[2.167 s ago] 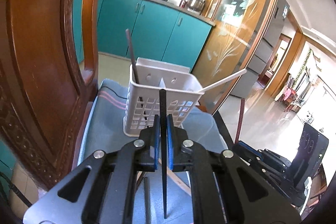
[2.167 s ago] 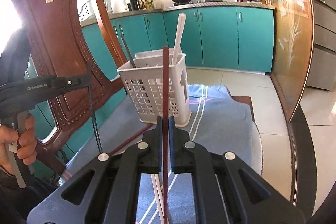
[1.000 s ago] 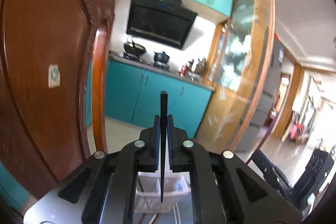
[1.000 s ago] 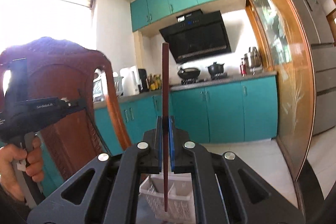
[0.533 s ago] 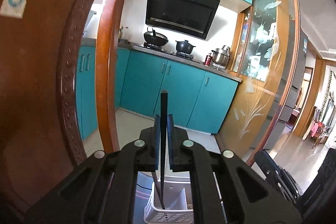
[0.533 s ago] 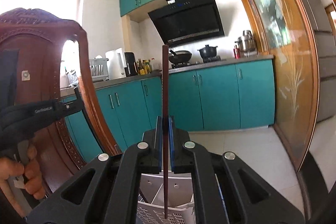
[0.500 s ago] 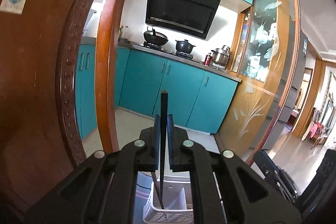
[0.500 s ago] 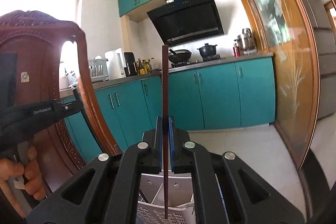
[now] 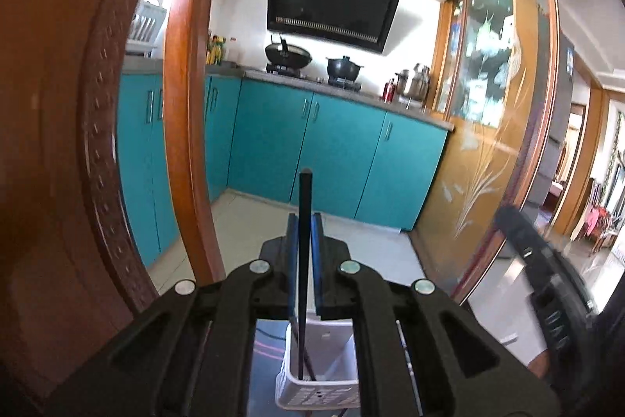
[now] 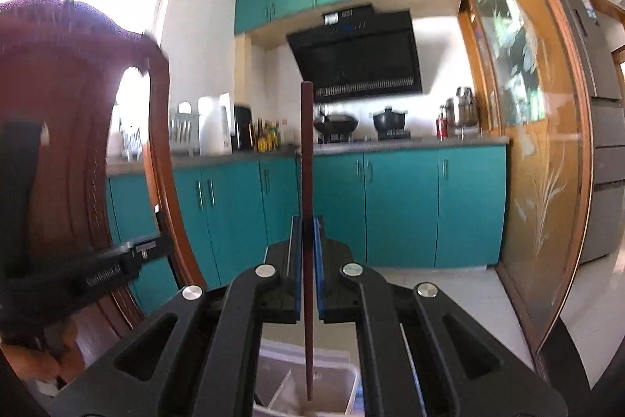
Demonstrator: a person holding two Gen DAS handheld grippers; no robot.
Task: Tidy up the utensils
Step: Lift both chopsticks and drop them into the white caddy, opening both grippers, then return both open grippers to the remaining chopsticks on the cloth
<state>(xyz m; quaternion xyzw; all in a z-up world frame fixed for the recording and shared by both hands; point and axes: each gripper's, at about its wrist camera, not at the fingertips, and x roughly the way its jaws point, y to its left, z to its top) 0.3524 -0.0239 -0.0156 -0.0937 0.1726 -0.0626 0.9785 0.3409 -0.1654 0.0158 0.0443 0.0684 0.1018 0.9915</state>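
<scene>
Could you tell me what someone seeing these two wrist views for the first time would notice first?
Front and centre in each view is a chopstick pinched upright: a black chopstick in the left hand-held gripper, a reddish-brown chopstick in the right hand-held gripper. Below each, its lower tip hangs over a white slotted utensil basket. Behind, teal kitchen cabinets fill the background, with a carved wooden chair back on the left.

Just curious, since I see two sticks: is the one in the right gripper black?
No, the right gripper is clamped on a reddish-brown chopstick; the black chopstick sits in the left gripper.
</scene>
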